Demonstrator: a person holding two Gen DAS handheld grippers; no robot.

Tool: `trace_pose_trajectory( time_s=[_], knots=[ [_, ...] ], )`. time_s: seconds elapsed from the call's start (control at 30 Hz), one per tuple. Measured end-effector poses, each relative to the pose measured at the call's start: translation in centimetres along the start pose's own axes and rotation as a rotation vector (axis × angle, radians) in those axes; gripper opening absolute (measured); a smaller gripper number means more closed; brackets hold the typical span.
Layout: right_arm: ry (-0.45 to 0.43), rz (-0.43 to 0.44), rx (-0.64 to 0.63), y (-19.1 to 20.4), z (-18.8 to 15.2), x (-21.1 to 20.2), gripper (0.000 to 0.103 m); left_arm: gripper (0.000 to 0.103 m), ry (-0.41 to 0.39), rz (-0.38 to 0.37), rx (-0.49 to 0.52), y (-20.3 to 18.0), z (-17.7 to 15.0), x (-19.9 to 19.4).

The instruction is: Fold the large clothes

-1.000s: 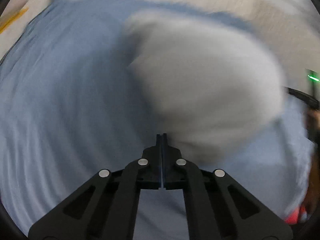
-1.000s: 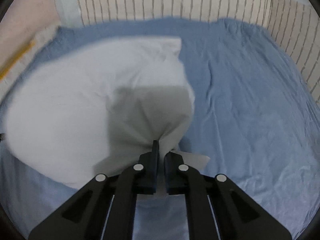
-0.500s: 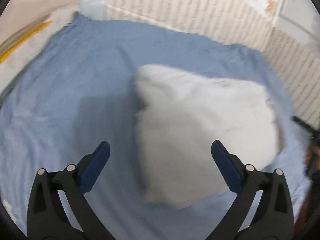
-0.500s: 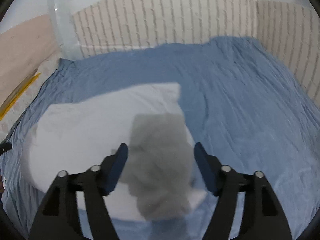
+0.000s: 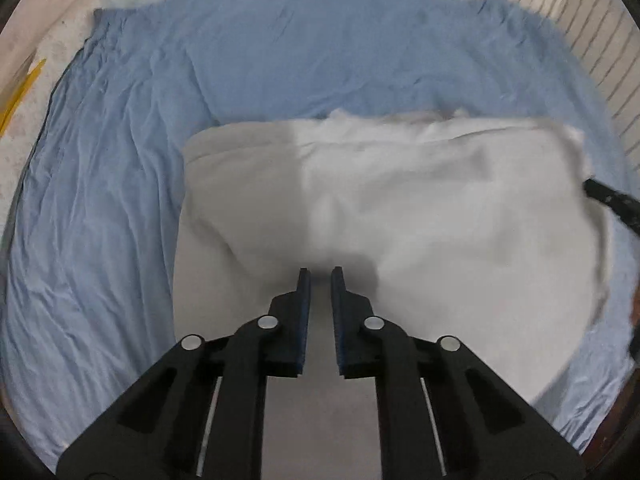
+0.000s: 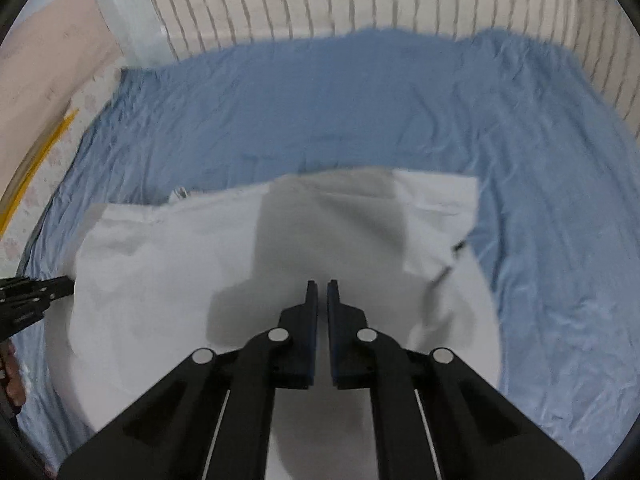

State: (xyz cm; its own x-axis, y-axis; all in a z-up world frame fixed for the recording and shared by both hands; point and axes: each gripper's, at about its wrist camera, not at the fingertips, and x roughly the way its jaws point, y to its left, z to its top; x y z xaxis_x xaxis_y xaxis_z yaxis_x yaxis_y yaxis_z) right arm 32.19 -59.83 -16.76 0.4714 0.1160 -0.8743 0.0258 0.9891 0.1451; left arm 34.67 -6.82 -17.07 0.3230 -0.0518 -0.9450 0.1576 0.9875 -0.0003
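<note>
White garment (image 5: 400,208) lies folded into a rough rectangle on the blue sheet (image 5: 120,200), centre to right of the left wrist frame, lower centre-left of the right wrist frame (image 6: 160,280). Layered fold edges along its far side, soft creases, surface mostly flat, right edge blurred. Left gripper (image 5: 319,276): jaws nearly closed with a narrow gap, nothing between them, above the cloth. Right gripper (image 6: 322,288): same, near-closed and empty. Striped wall (image 6: 320,0) behind the sheet.

White garment (image 5: 420,200), folded into a wrinkled rectangle, flat on the blue sheet (image 5: 120,200)
</note>
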Motion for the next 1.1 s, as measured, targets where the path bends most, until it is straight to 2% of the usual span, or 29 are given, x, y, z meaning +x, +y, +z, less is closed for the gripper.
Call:
trace_pose_trajectory(
  time_s=[0.07,0.13,0.2,0.3,0.4,0.67,0.97,1.1],
  knots=[
    [0.083,-0.009,0.014,-0.3,0.6,2.5,0.004,0.004,0.095,-0.009,-0.004,0.2,0.9,2.6],
    [0.174,0.035,0.045,-0.9,1.1,5.3,0.004,0.004,0.161,-0.035,-0.013,0.5,1.4,4.6],
    [0.239,0.071,0.077,-1.3,1.5,7.4,0.004,0.004,0.180,-0.050,-0.031,0.8,1.6,5.3],
    [0.288,0.054,0.058,-0.9,2.1,8.7,0.004,0.004,0.212,-0.073,-0.062,1.6,2.4,6.3],
    [0.323,0.017,0.019,-0.1,2.5,9.7,0.003,0.004,0.239,-0.074,-0.070,1.9,2.9,7.2],
    [0.365,-0.071,-0.042,1.8,3.4,11.3,0.003,0.003,0.270,0.023,0.040,0.1,3.4,8.9],
    [0.386,-0.093,-0.029,2.2,4.2,13.2,0.002,0.003,0.292,-0.012,0.022,0.4,3.8,10.2],
    [0.394,-0.118,-0.053,3.0,4.4,14.1,0.002,0.003,0.304,0.004,0.042,0.5,4.2,10.6]
  ],
)
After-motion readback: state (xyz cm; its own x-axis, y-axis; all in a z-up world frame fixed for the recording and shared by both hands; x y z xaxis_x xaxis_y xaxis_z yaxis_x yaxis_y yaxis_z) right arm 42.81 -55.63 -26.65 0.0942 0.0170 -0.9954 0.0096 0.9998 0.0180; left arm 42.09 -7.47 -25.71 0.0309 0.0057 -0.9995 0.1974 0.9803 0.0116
